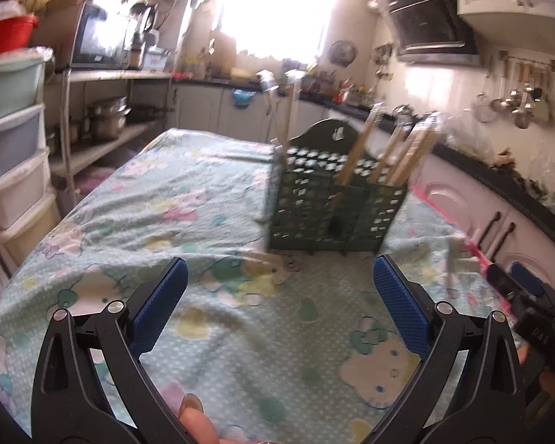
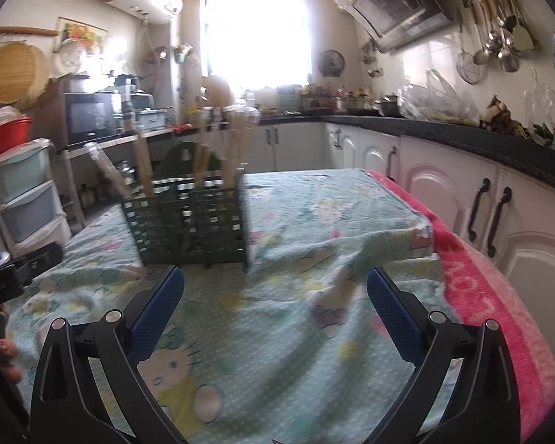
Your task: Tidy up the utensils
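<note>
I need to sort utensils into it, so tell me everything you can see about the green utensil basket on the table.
The green utensil basket looks like dark green plastic, with lattice walls, inner dividers, small feet and a taller arched back panel. It stands upright on the cartoon-print tablecloth. Several wooden-handled utensils lean inside its compartments; blur hides their exact kind. Neither gripper touches it.

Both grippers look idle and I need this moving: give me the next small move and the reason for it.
Probably bring the right gripper, open and empty, forward onto the pale spoon-like utensil lying on the cloth just ahead of its fingers. It seems to be the only piece still outside the green basket, where the wooden-handled utensils already stand. The left gripper is open too, but nothing loose shows clearly ahead of it.
</note>
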Available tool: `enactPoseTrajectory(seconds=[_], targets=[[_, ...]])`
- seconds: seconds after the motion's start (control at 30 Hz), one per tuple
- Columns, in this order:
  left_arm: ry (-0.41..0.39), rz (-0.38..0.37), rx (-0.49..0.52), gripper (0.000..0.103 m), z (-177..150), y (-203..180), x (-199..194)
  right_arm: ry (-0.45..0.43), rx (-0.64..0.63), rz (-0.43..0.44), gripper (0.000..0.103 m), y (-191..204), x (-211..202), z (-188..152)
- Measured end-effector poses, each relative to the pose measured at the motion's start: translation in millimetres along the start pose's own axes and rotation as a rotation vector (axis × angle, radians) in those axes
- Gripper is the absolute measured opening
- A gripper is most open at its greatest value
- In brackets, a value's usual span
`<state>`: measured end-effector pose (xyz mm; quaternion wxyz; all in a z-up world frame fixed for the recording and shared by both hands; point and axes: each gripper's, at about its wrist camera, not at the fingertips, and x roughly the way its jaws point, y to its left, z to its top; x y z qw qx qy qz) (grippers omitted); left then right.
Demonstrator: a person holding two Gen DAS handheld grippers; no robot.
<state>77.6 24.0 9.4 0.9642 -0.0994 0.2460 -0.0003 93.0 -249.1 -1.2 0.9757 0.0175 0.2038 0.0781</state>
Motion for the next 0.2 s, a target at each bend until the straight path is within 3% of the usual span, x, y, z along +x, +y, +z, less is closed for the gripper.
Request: enactPoseTrajectory(seconds=[0.1,0.2], targets=[[0.121,0.078,-0.026,0.092,18.8,30.4,28.6,0.08,0.002,-0.13,0.096,-29.6,27.9,20.5],[0.194,0.188,-0.028,0.092,35.8,63.9,63.6,0.242,-0.007,-0.206,0.096,-59.8,74.2,33.6]])
